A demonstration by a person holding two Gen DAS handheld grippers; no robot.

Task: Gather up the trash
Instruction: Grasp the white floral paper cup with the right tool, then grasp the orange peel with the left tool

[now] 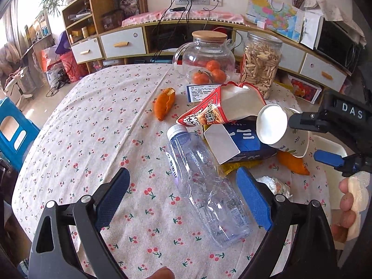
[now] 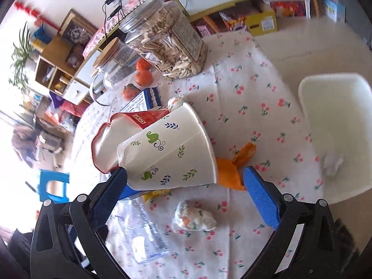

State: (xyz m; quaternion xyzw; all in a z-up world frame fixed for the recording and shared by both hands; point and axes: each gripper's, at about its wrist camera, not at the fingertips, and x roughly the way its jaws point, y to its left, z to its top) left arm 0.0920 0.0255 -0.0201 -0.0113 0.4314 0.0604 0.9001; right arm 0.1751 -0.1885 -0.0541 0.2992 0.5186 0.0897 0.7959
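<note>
An empty clear plastic bottle (image 1: pixel 204 186) lies on the cherry-print tablecloth (image 1: pixel 93 139), its lower half between the fingers of my open left gripper (image 1: pixel 182 172). A white paper cup (image 2: pixel 169 148) with leaf prints lies tilted on a crushed red snack container (image 2: pixel 104 144) and a blue carton (image 1: pixel 246 141). My right gripper (image 2: pixel 186 172) is open around the cup; its left finger touches the cup's base, and its right finger stands apart from the rim. Orange peels (image 1: pixel 164 103) (image 2: pixel 229 174) and a crumpled tissue (image 2: pixel 193 218) lie nearby.
A glass teapot (image 1: pixel 204 55) with tangerines beside it and a jar of seeds (image 1: pixel 260 62) stand at the table's far side. A white tray (image 2: pixel 337 127) holding crumpled paper sits to the right. A blue stool (image 1: pixel 14 130) is on the floor left. A hand (image 1: pixel 348 200) holds the right gripper.
</note>
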